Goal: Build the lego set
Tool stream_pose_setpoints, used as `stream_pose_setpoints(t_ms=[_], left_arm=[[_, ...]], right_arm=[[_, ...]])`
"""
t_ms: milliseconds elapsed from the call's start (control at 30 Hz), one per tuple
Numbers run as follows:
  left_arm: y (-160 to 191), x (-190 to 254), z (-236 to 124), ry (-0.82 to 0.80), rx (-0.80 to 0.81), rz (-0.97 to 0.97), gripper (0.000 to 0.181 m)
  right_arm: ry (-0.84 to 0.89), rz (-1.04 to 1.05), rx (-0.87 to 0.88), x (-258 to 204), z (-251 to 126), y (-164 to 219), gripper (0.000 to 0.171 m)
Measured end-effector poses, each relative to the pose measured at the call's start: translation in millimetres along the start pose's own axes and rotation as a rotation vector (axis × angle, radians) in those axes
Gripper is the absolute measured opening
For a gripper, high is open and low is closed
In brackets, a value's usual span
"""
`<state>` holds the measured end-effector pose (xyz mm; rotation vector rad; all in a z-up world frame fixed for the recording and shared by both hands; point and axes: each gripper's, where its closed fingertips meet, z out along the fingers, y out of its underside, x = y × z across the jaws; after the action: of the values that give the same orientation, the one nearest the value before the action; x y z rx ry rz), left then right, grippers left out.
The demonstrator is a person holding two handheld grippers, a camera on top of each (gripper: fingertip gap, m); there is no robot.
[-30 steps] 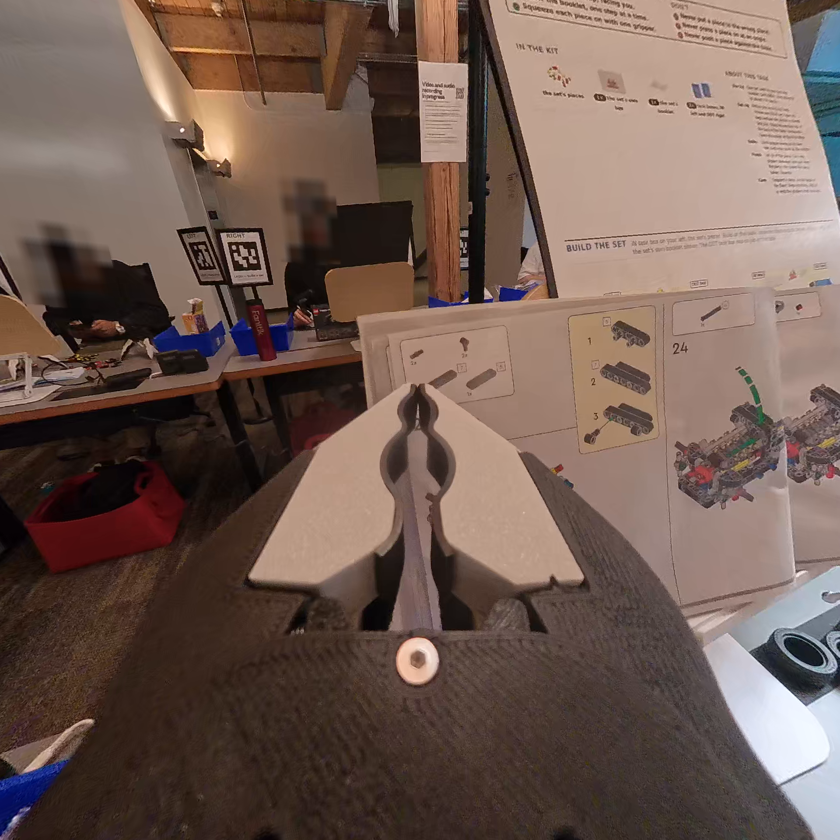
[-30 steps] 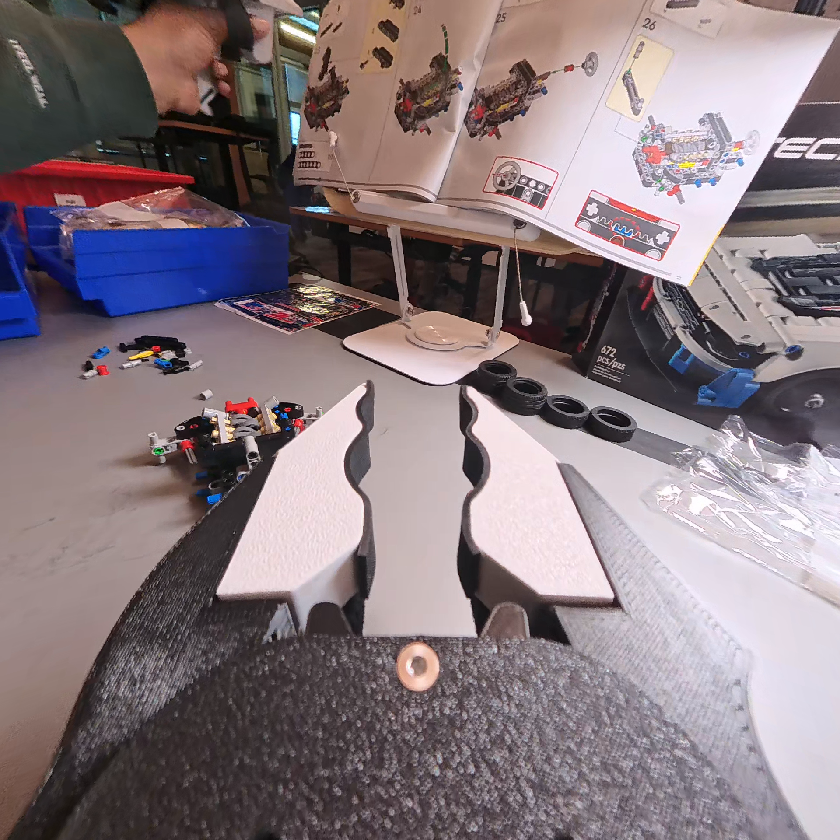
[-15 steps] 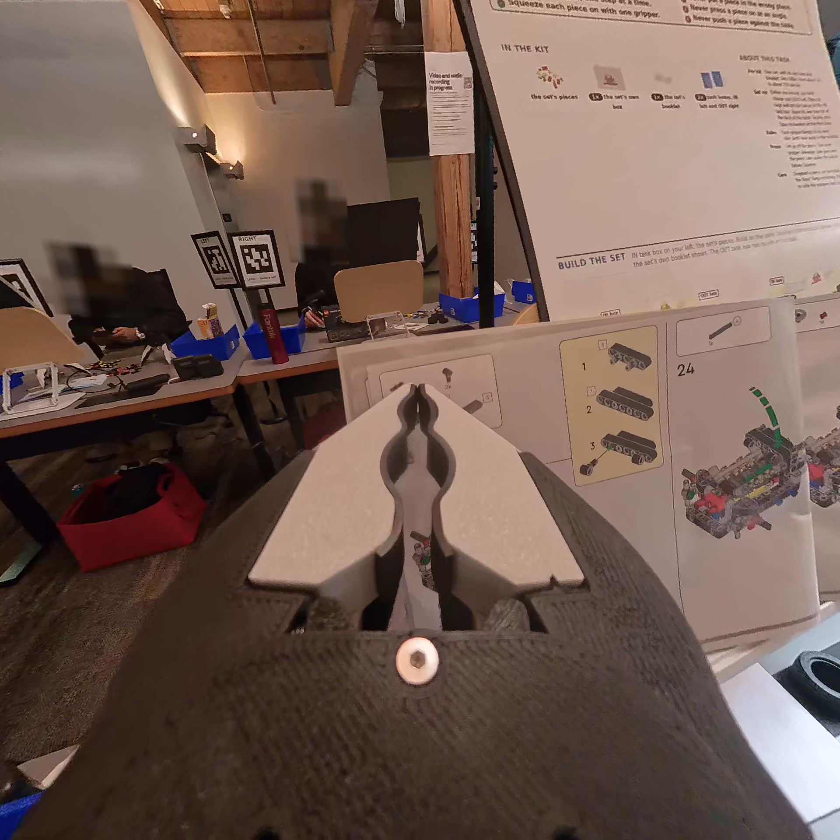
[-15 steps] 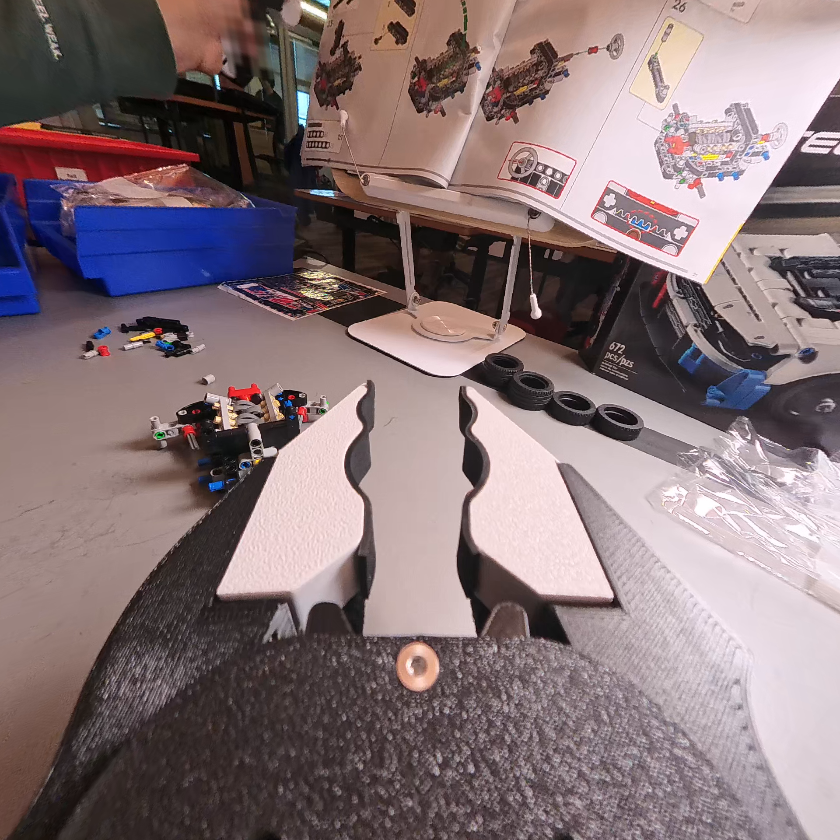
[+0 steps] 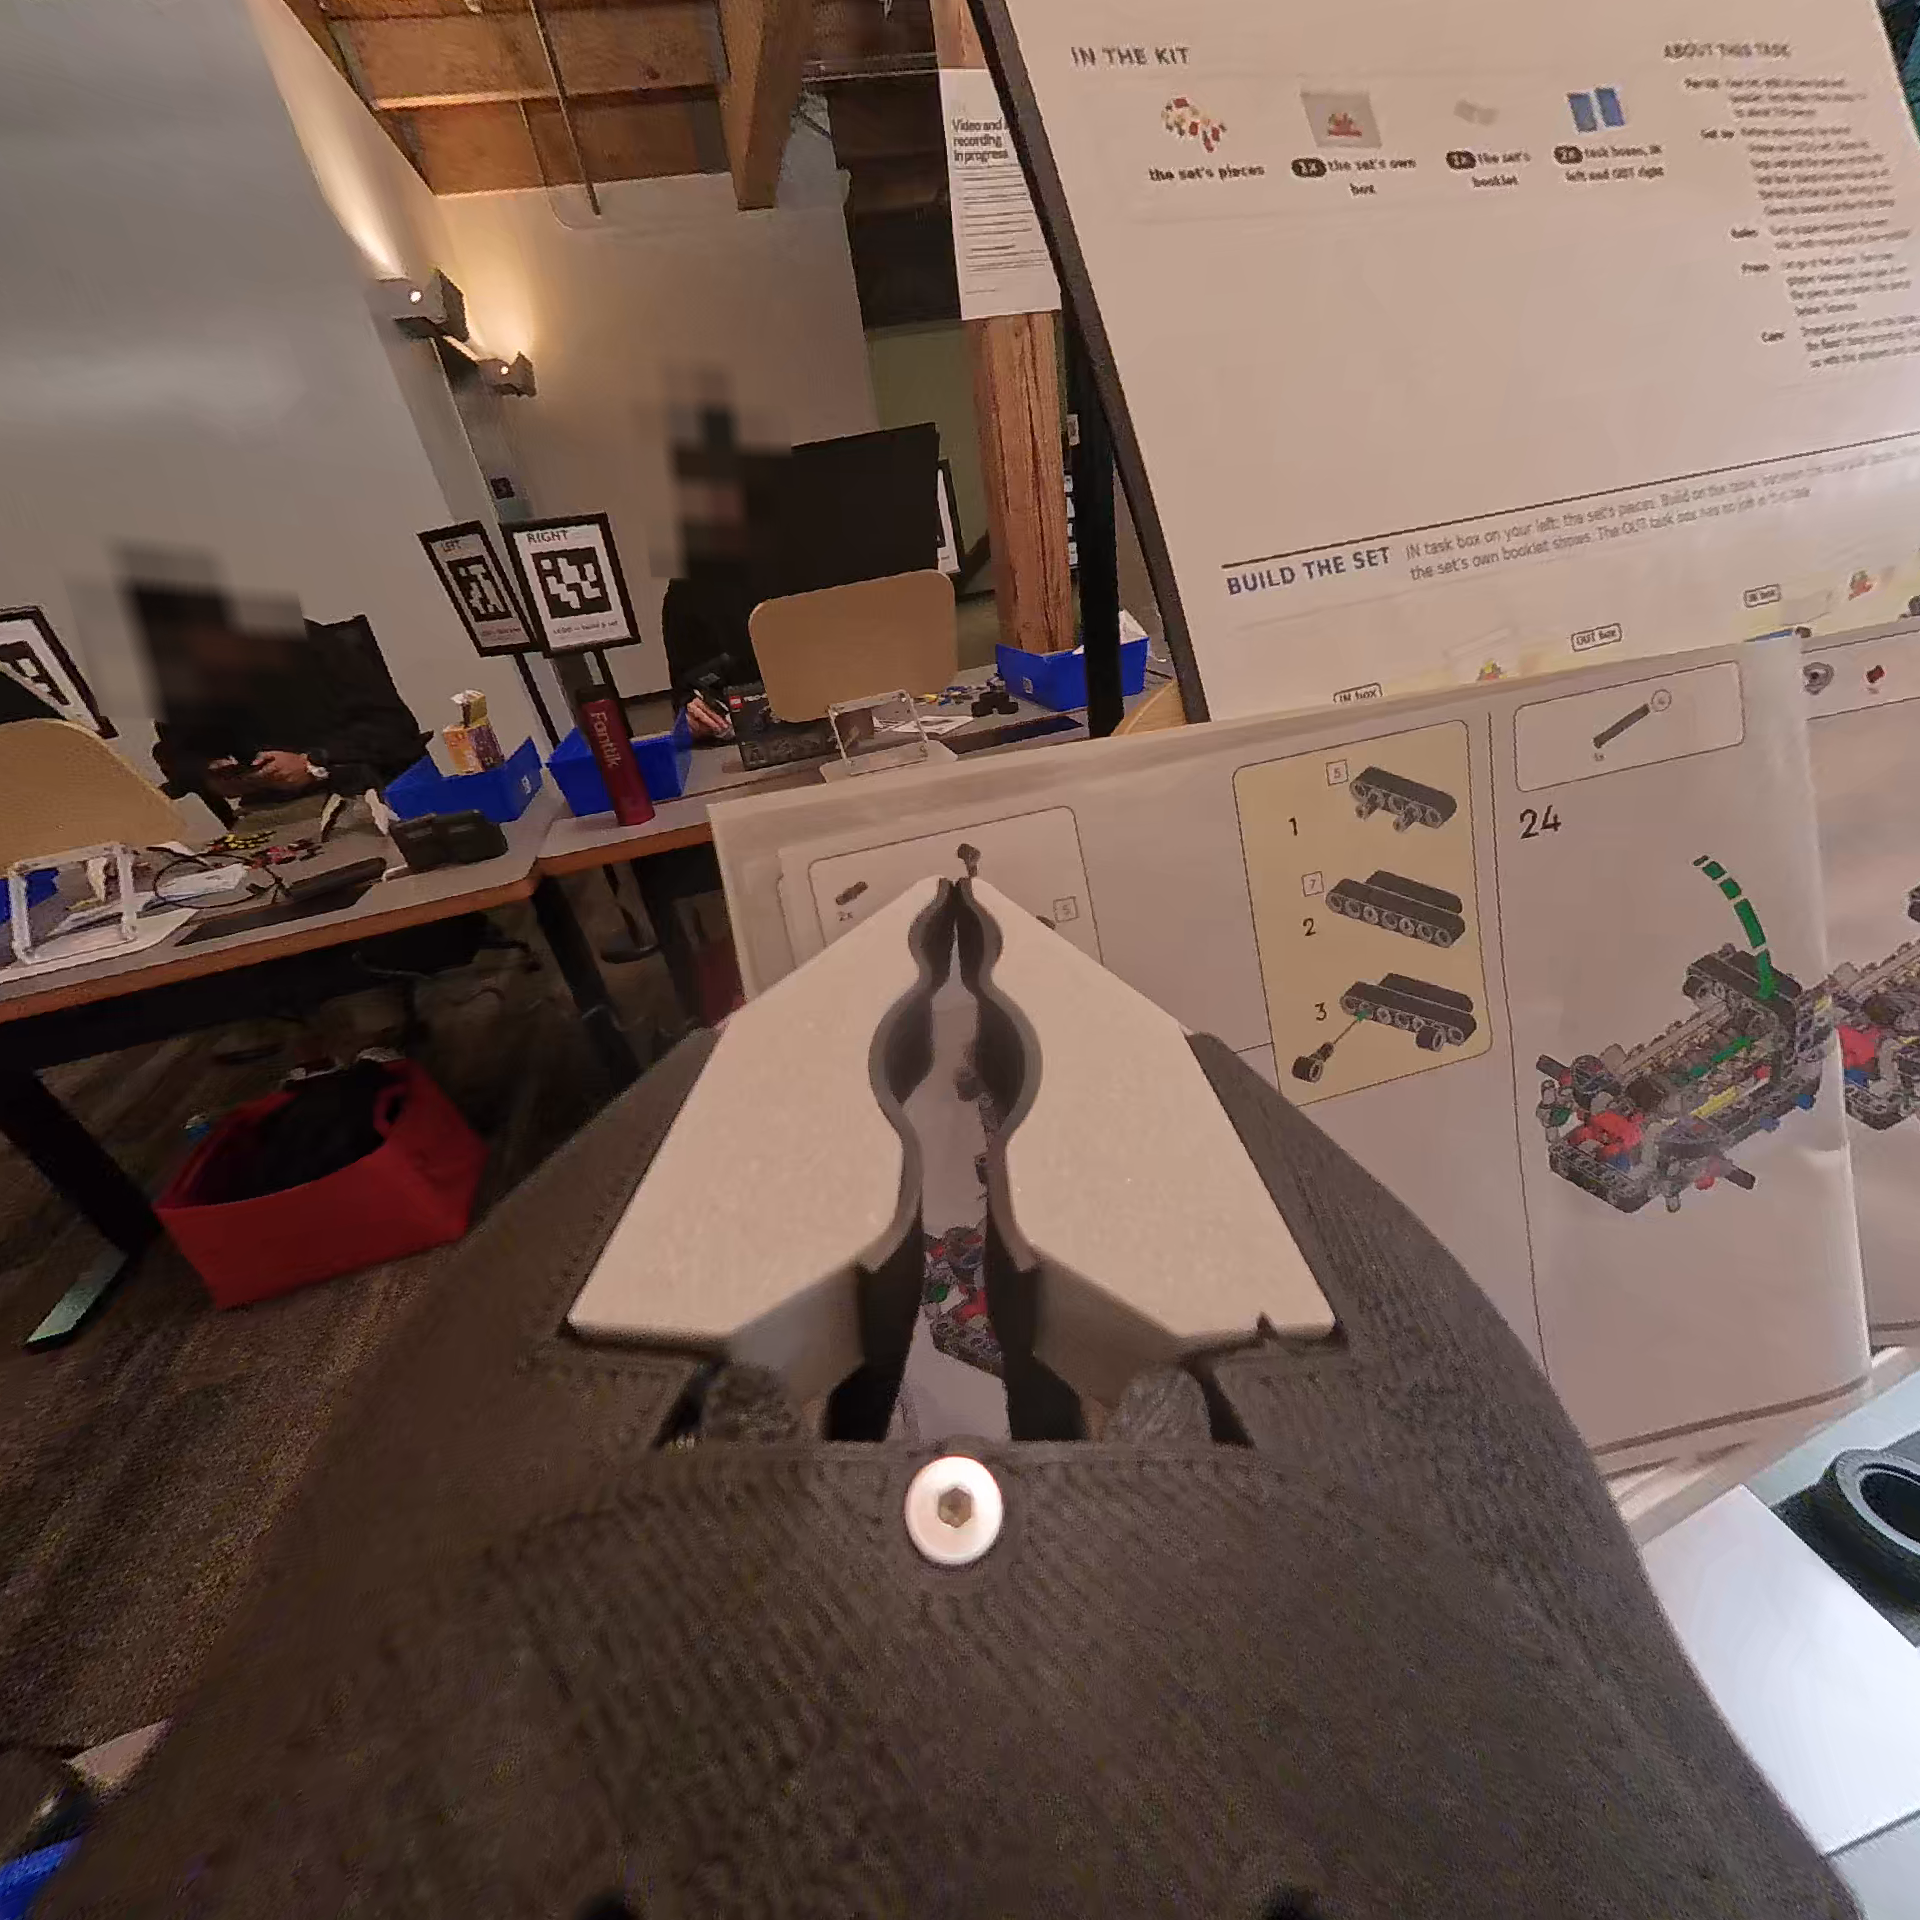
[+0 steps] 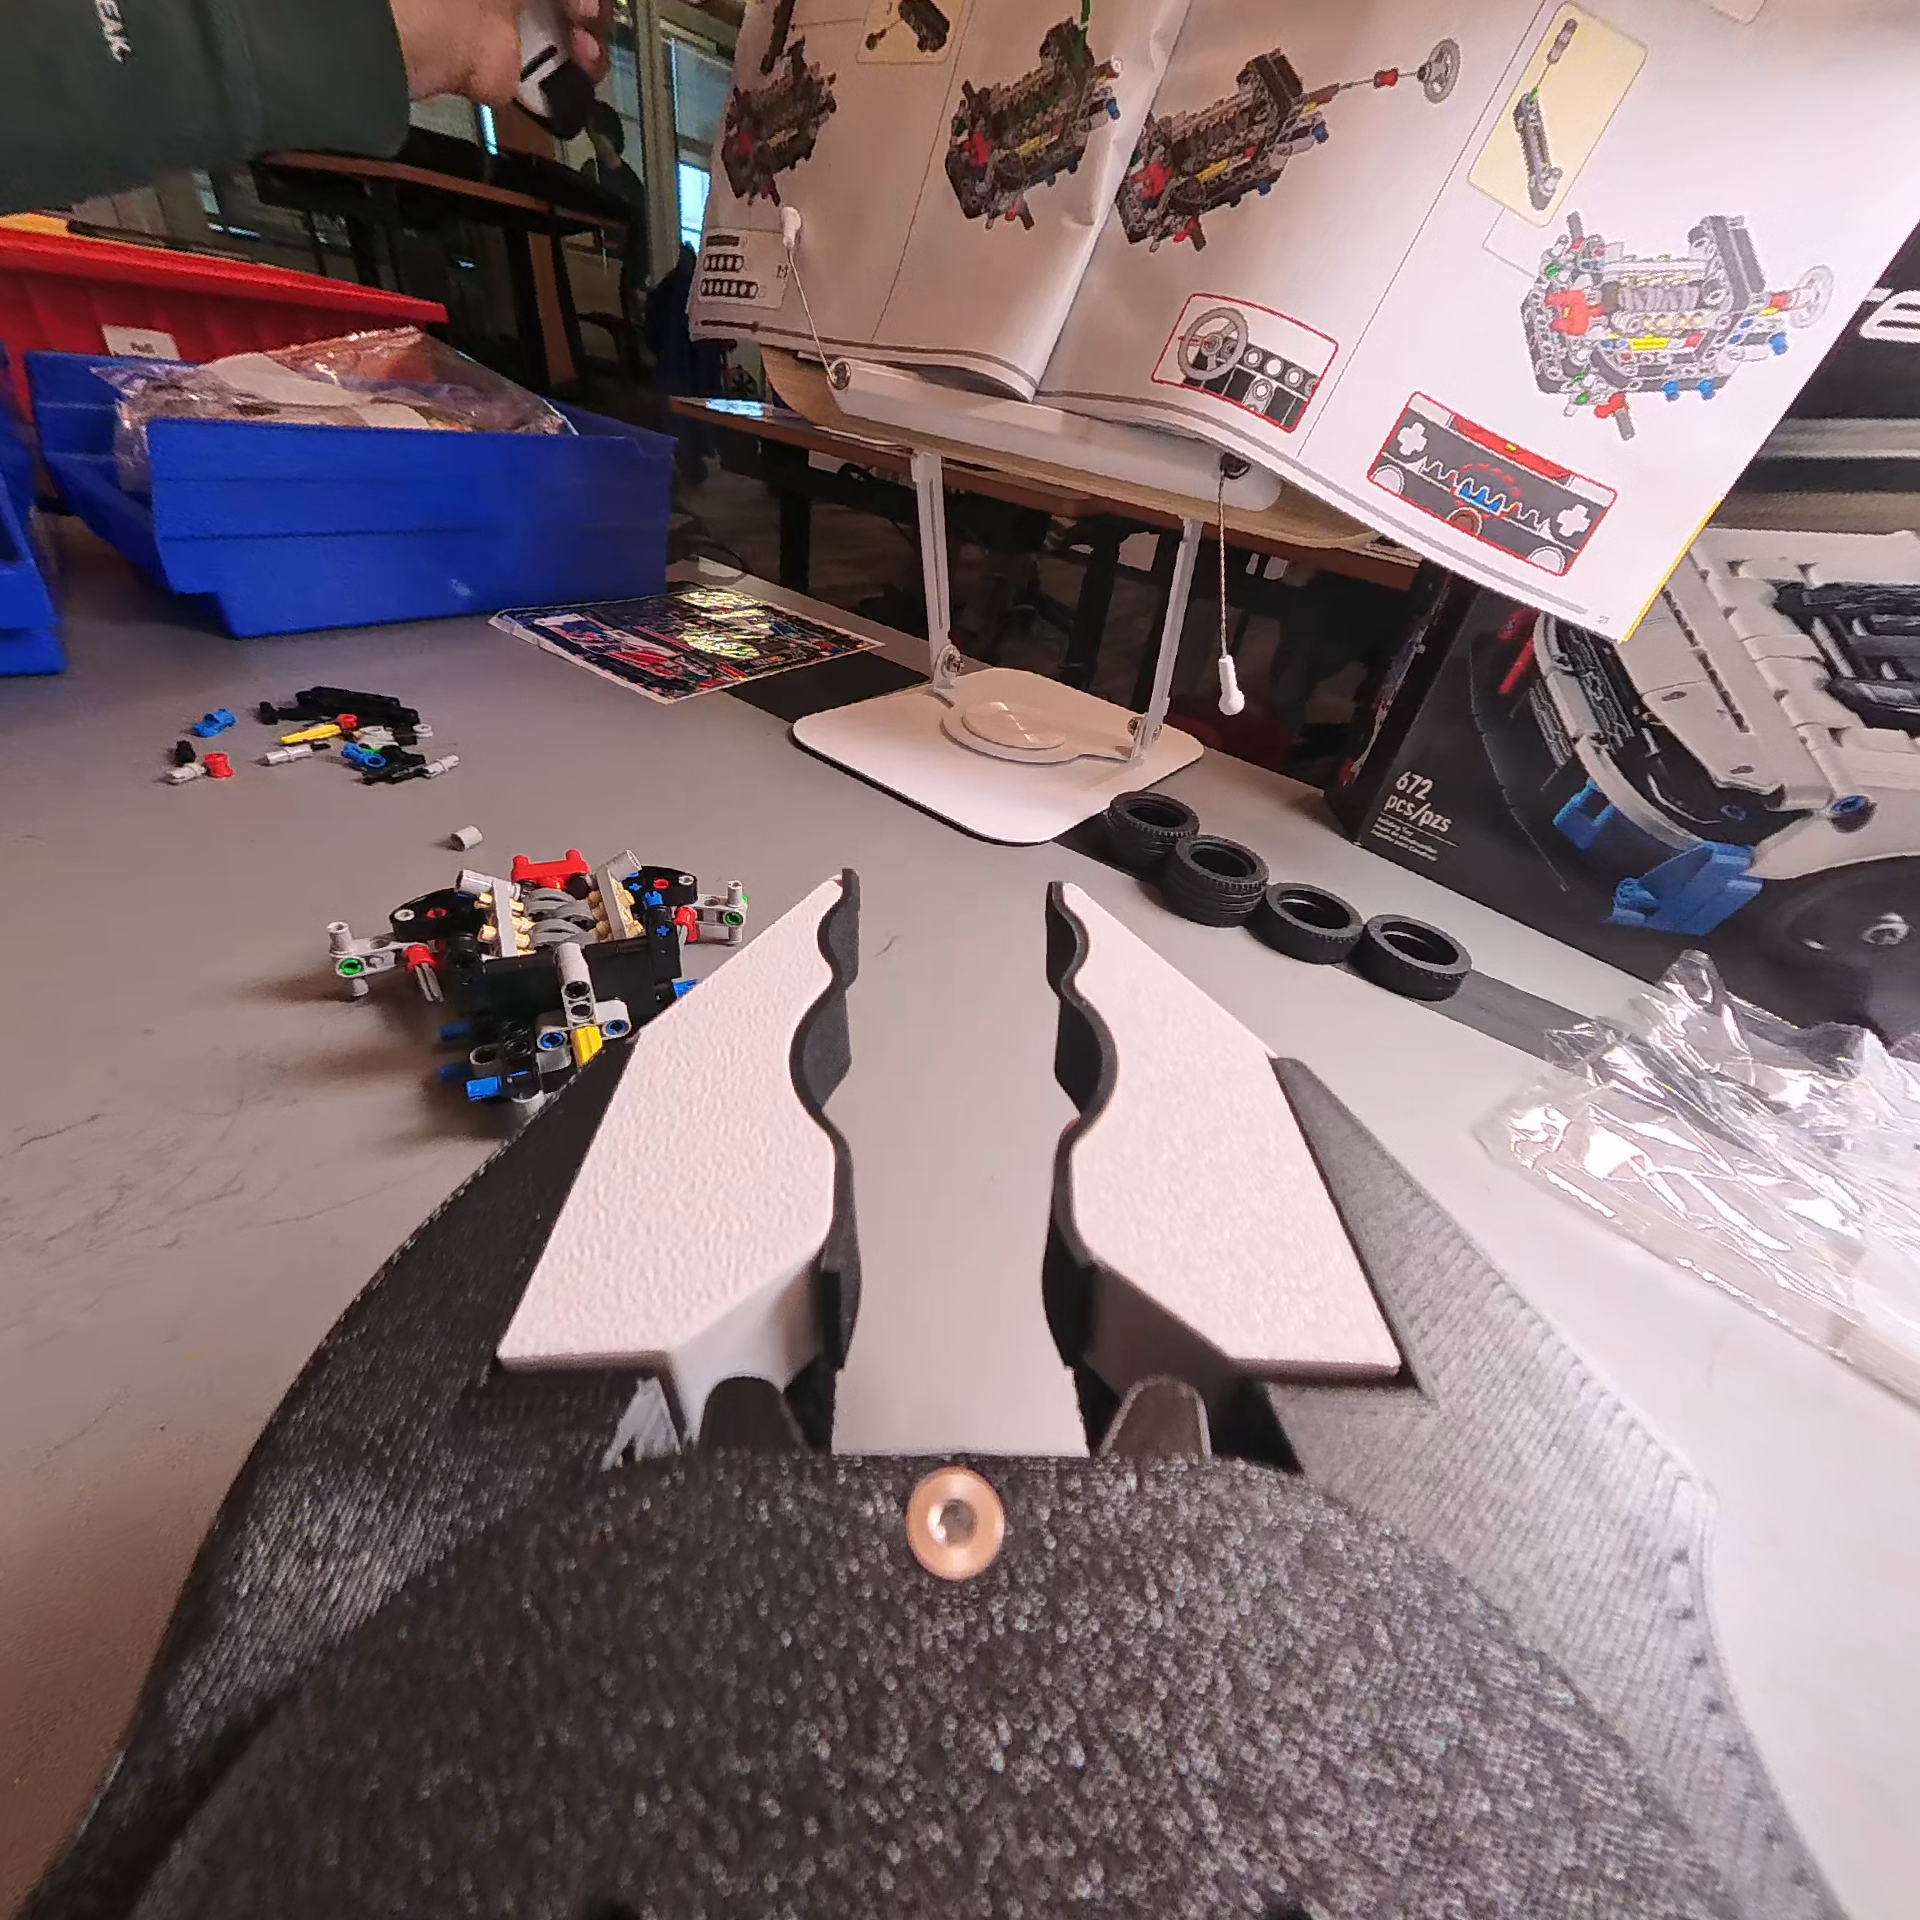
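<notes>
Grey tabletop [image 6: 260, 1195] under right gripper [image 6: 951, 904], fingers spread wide and gripping nothing. Half-built lego assembly [image 6: 540, 940] just beside left fingertip at 10 o'clock; loose pieces [image 6: 312, 738] farther off at 11. Four black tyres [image 6: 1283, 914] lined up at 1 o'clock beside white booklet stand [image 6: 997, 748]. Left gripper [image 5: 961, 888] raised before open instruction booklet [image 5: 1558, 987], tips pressed together, nothing visibly pinched.

Printed writing on poster [image 5: 1455, 343], booklet [image 5: 1558, 1039], box [image 6: 1621, 769], unquoted
</notes>
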<state>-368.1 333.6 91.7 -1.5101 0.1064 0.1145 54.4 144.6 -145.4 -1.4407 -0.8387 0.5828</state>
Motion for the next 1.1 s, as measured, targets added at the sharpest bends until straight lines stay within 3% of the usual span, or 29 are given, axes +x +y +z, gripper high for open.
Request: stream_pose_setpoints(t_ms=[367,1100], left_arm=[[16.4,-34.9,-23.3,-0.125,-0.02,-0.019,0.0],[30.5,-4.5,-12.3,-0.052,-0.038,0.015,0.0]], right_arm=[[-0.005,-0.009,-0.008,-1.9,0.5,1.2,0.034],[0.005,-0.035,-0.022,-1.7,0.5,3.5,0.032]])
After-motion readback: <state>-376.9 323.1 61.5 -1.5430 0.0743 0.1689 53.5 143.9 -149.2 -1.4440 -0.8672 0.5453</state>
